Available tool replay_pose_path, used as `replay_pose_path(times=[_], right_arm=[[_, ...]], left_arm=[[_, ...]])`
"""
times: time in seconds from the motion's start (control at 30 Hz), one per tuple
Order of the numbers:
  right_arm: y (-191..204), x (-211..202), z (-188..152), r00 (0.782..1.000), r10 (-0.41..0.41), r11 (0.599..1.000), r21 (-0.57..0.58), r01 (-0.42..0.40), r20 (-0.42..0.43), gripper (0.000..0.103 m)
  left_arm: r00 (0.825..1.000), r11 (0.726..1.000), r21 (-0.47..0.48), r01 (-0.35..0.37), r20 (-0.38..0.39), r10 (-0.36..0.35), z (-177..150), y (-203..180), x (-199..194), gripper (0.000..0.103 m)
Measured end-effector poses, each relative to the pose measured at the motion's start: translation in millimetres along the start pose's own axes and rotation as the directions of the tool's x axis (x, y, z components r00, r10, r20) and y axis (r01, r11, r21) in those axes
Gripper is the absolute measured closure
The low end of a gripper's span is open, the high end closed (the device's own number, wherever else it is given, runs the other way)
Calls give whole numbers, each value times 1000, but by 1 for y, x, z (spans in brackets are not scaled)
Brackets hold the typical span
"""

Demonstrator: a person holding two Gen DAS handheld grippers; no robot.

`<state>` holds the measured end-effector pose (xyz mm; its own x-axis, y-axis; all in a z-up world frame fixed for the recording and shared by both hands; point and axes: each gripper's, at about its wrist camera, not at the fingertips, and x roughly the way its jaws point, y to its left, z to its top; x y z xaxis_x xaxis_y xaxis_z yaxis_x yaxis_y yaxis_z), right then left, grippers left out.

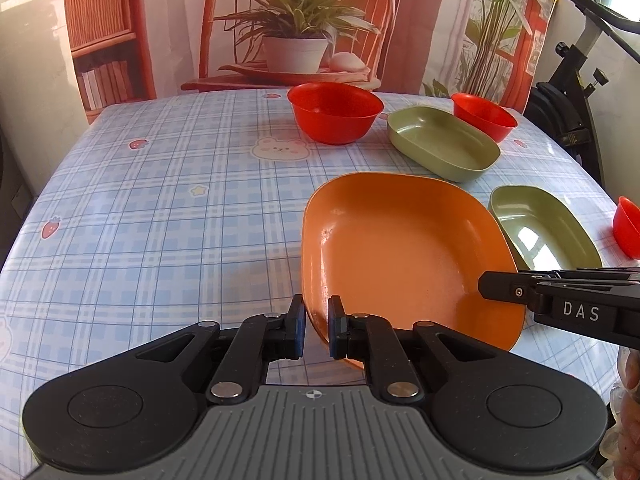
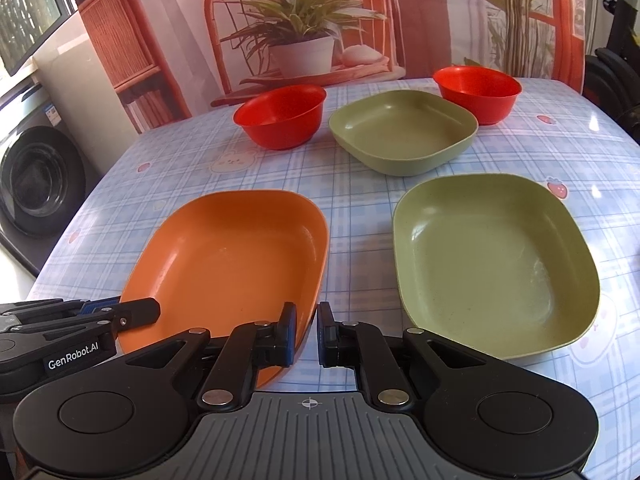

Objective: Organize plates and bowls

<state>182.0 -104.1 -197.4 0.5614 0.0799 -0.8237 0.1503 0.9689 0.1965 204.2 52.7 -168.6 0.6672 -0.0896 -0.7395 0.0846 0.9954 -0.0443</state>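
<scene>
The orange plate (image 1: 400,256), at 6 o'clock on the bench (image 1: 160,208), is pinched at opposite rims by the closed left tongs (image 1: 316,332) and right tongs (image 2: 307,332), presumably for a level lift.

A home: a washing machine (image 2: 38,184) stands beside the tabletop (image 2: 360,200) with its cartoon-printed checked cloth.

Non-task surroundings seen beyond the jaws

A checked blue tablecloth (image 2: 360,216) is lying under and ahead of the jaws; a printed backdrop (image 2: 304,32) showing a potted plant on a chair is hanging beyond its far edge, and a washing machine (image 2: 36,184) is standing far left of the right jaws.
</scene>
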Motion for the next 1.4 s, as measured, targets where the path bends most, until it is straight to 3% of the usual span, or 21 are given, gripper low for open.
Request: replay_pose_path(times=[0.2,0.37,0.7,0.97,1.4], right_arm=[[-24,-29,30,996,18,999,38,-21,91,94],[-65,-42,48,988,-70,997,26,67,138,96],[-138,-56,46,981,-160,987,20,158,112,98],[-161,-44,38,981,-173,985,41,170,90,98],[-172,-28,35,983,-165,984,84,158,79,98]], left_arm=[[998,999,45,26,57,-28,37,-27,-12,90],[994,989,116,88,60,-96,55,-73,1,89],[983,972,144,184,-41,-180,41,-135,36,89],[973,969,126,210,-123,-195,32,-148,54,89],[972,971,113,212,-133,-196,36,-149,58,88]])
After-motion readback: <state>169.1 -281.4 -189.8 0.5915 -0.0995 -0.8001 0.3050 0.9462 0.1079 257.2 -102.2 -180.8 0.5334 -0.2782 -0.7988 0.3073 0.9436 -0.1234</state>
